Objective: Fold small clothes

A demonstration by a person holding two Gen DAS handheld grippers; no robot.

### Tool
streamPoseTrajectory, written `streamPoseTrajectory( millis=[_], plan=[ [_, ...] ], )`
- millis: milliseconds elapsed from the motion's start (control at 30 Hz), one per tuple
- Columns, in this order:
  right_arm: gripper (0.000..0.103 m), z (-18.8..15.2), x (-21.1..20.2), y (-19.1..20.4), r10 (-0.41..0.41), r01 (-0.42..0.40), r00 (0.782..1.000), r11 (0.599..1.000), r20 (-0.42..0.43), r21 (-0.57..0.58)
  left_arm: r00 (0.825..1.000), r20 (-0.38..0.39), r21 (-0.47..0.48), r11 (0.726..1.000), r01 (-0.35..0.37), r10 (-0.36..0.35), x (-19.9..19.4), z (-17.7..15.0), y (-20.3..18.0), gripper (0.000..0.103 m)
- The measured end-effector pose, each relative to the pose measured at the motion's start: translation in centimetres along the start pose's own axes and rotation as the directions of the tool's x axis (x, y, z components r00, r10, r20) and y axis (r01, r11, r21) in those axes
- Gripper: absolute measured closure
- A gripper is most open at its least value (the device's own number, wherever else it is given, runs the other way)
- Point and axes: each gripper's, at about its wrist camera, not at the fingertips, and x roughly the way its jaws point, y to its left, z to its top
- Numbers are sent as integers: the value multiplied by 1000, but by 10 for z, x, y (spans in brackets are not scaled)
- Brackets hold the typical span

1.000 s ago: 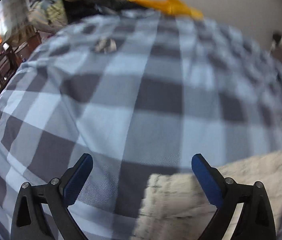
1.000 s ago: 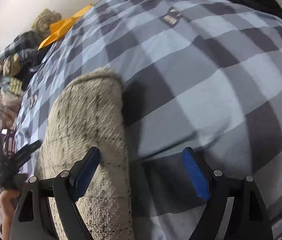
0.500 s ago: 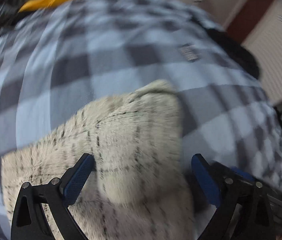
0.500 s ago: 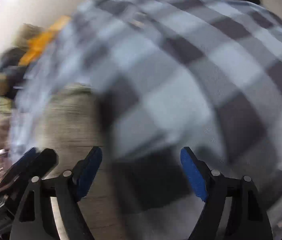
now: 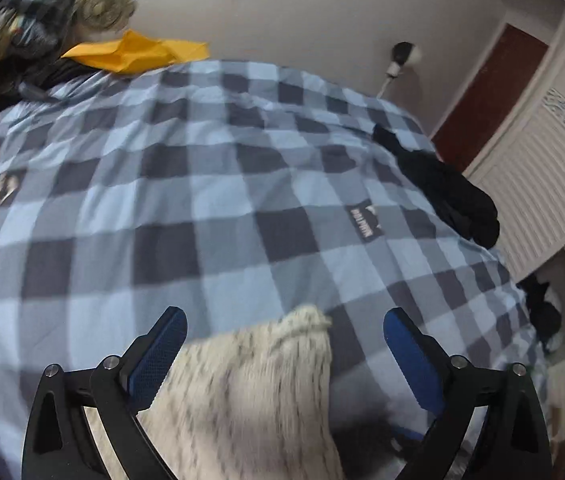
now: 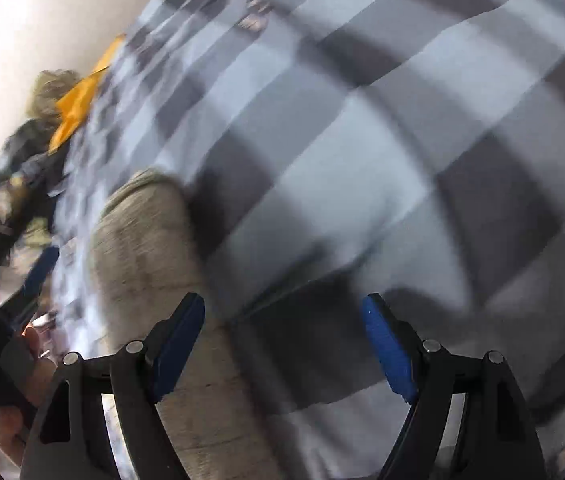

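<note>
A blue-and-grey checked bedspread (image 5: 210, 200) is filling both views, with the fuzzy cream garment (image 5: 250, 396) lying on its near edge. The left gripper (image 5: 284, 346) is hanging over that garment with its jaws wide apart and empty, and only this view is showing the yellow cloth (image 5: 138, 54), black clothing (image 5: 450, 192) and white louvred door (image 5: 538, 184). The right gripper (image 6: 282, 338) is also gaping empty beside the garment, its blurred view alone catching a hand (image 6: 22, 400) at the left.
</note>
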Motion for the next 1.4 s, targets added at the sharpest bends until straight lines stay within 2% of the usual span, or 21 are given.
streamPoseTrajectory(
  millis=[100, 200, 300, 367, 400, 467, 500, 533, 567, 600, 667, 767, 867, 967, 1033, 1067, 1167, 1200, 1300, 1367, 1400],
  plan=[
    [25, 6, 10, 10, 82, -83, 996, 996, -24, -39, 999, -26, 2, 999, 41, -41, -38, -36, 13, 4],
    [25, 19, 12, 24, 122, -123, 992, 989, -16, -80, 998, -60, 7, 999, 34, -33, -67, -95, 18, 3],
    [25, 32, 24, 42, 258, -265, 963, 960, -80, -90, 981, -173, -66, 995, 79, -89, -71, -165, 23, 3],
    [25, 44, 34, 53, 262, -271, 961, 956, -90, -108, 964, -248, -99, 992, 73, -96, -59, -196, 24, 4],
    [25, 50, 39, 57, 227, -236, 970, 964, -87, -120, 964, -259, -59, 997, 54, -68, -54, -210, 20, 4],
    [25, 60, 49, 61, 189, -200, 978, 971, -87, -135, 978, -209, 73, 997, 14, 2, -56, -220, 5, 3],
    [38, 66, 58, 64, 186, -202, 976, 968, -114, -146, 978, -203, 140, 990, -9, 37, -54, -223, -5, 3],
    [57, 70, 63, 65, 193, -212, 972, 966, -133, -147, 978, -200, 169, 986, -16, 50, -53, -225, -9, 2],
    [60, 76, 72, 65, 217, -238, 963, 964, -162, -122, 980, -191, 180, 983, -19, 54, -53, -226, -11, 2],
    [60, 79, 73, 63, 224, -244, 958, 965, -181, -95, 983, -178, 172, 985, -18, 49, -53, -227, -9, 2],
    [62, 84, 78, 65, 188, -204, 963, 977, -194, -68, 985, -169, 152, 988, -13, 39, -54, -229, -7, 2],
    [69, 80, 69, 70, 134, -155, 974, 982, -181, -107, 979, -198, 156, 988, -9, 40, -61, -234, -8, 2],
    [72, 84, 56, 62, 152, -160, 981, 985, -118, -64, 977, -211, 170, 985, 5, 32, -73, -246, -10, 2],
    [71, 89, 27, 49, 181, -181, 983, 983, -42, 13, 966, -257, 106, 993, 58, -29, -85, -250, -5, 3],
    [71, 86, 13, 51, 179, -179, 983, 984, -35, 3, 958, -281, 79, 993, 87, -61, -98, -246, -3, 3],
    [71, 79, 3, 55, 159, -160, 986, 987, -41, -26, 961, -268, 80, 993, 89, -65, -107, -245, 0, 3],
    [68, 43, -29, 62, 134, -145, 987, 982, -93, -124, 983, -181, 96, 995, 26, -8, -140, -235, 16, 3],
    [64, 31, -35, 60, 123, -140, 984, 981, -127, -135, 985, -172, 84, 996, 12, 3, -147, -232, 25, 3],
    [62, -25, -52, 50, 97, -141, 962, 977, -253, -160, 987, -157, 42, 999, -13, 19, -158, -232, 52, 3],
    [44, -68, -63, 47, 87, -149, 947, 972, -309, -183, 986, -165, 12, 1000, -2, 4, -160, -235, 63, 3],
    [22, -95, -68, 41, 60, -130, 939, 974, -340, -187, 981, -189, -23, 999, 41, -45, -155, -234, 70, 3]
  ],
)
